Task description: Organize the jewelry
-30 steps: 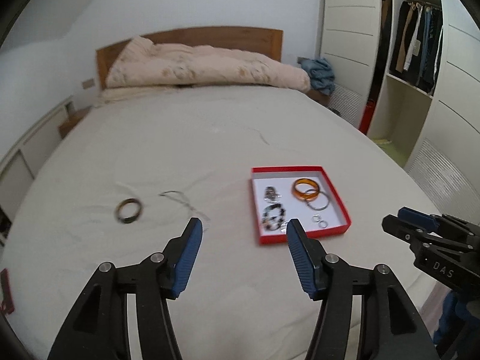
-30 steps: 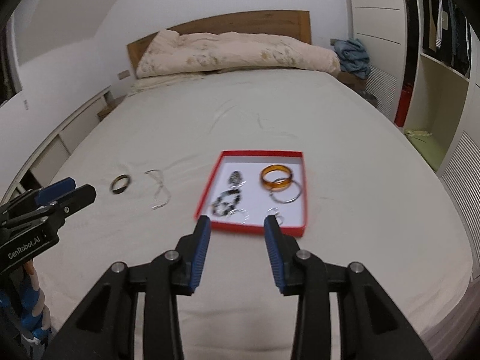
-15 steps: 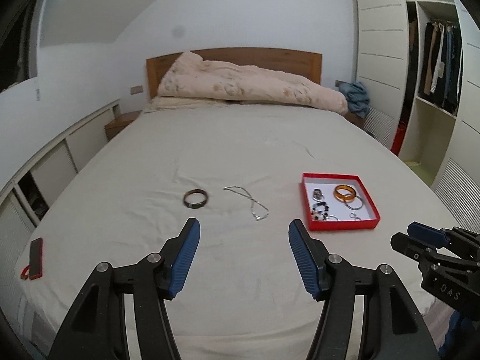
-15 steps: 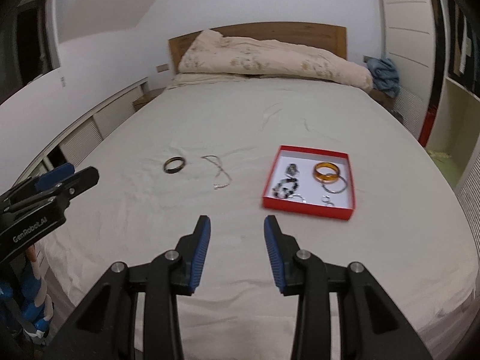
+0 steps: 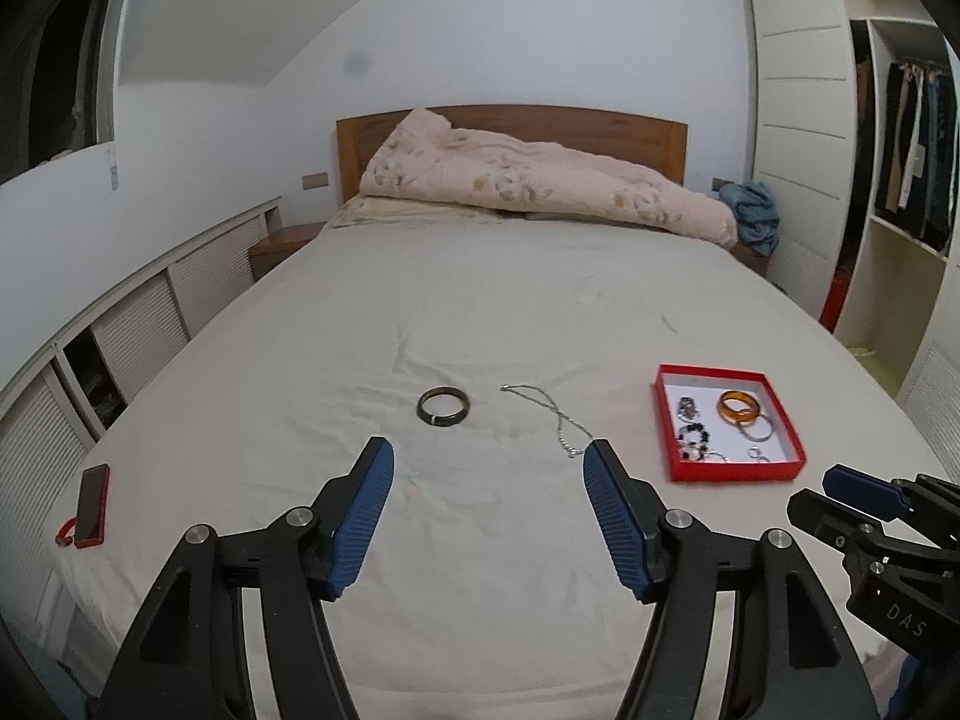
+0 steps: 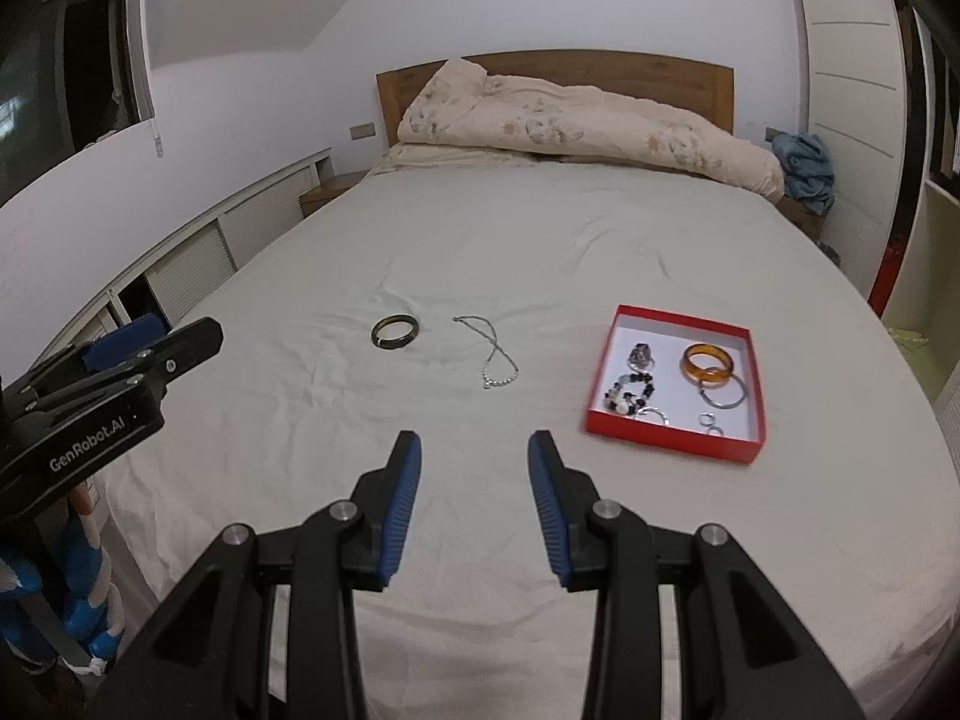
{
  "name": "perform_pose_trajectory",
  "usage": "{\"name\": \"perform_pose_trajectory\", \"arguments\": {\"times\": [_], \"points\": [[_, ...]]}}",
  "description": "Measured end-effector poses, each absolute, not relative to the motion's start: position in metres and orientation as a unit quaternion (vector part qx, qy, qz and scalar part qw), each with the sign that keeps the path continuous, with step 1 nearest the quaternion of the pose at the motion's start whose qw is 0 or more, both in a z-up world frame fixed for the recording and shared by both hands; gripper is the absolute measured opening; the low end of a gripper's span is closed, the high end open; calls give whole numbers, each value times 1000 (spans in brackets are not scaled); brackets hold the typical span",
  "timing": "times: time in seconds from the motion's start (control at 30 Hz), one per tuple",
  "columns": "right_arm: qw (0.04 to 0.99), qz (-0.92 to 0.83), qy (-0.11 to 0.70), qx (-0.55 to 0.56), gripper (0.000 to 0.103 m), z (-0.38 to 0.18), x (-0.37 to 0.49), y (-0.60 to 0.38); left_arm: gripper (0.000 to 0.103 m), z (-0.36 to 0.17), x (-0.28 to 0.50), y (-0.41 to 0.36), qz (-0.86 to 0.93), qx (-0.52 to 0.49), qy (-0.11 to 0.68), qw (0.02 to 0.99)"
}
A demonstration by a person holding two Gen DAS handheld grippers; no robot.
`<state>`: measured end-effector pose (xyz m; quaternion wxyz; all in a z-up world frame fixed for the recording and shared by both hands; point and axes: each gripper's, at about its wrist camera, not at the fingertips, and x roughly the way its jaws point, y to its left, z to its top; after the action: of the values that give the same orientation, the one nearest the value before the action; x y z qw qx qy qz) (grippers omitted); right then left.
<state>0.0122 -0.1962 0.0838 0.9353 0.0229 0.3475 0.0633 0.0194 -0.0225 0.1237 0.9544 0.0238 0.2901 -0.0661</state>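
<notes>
A red tray lies on the bed at the right, holding an amber bangle, a beaded bracelet, rings and small pieces. A dark bangle and a silver necklace lie loose on the sheet left of the tray. My left gripper is open and empty, above the near part of the bed. My right gripper is open and empty, also back from the jewelry.
A red phone lies near the bed's left edge. A folded duvet sits at the headboard. Low cabinets run along the left wall; a wardrobe stands at the right.
Both grippers have pulled back and up from the tray, so the whole bed shows. The left view has swung left; the dark bangle and necklace are now central.
</notes>
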Motion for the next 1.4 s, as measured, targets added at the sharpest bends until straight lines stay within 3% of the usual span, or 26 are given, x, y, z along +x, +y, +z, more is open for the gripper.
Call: {"name": "perform_pose_trajectory", "arguments": {"times": [0.7, 1.03, 1.13, 1.4], "points": [[902, 90, 422, 33, 41, -21, 153, -181, 67, 8, 168, 9, -15, 2, 412, 911], [898, 86, 431, 34, 41, -45, 178, -179, 67, -24, 194, 20, -3, -6, 439, 898], [897, 82, 433, 37, 50, -49, 179, -180, 67, -29, 197, 19, -4, -5, 441, 897], [897, 78, 434, 38, 55, -56, 179, -183, 67, -36, 201, 17, -10, 1, 445, 896]]}}
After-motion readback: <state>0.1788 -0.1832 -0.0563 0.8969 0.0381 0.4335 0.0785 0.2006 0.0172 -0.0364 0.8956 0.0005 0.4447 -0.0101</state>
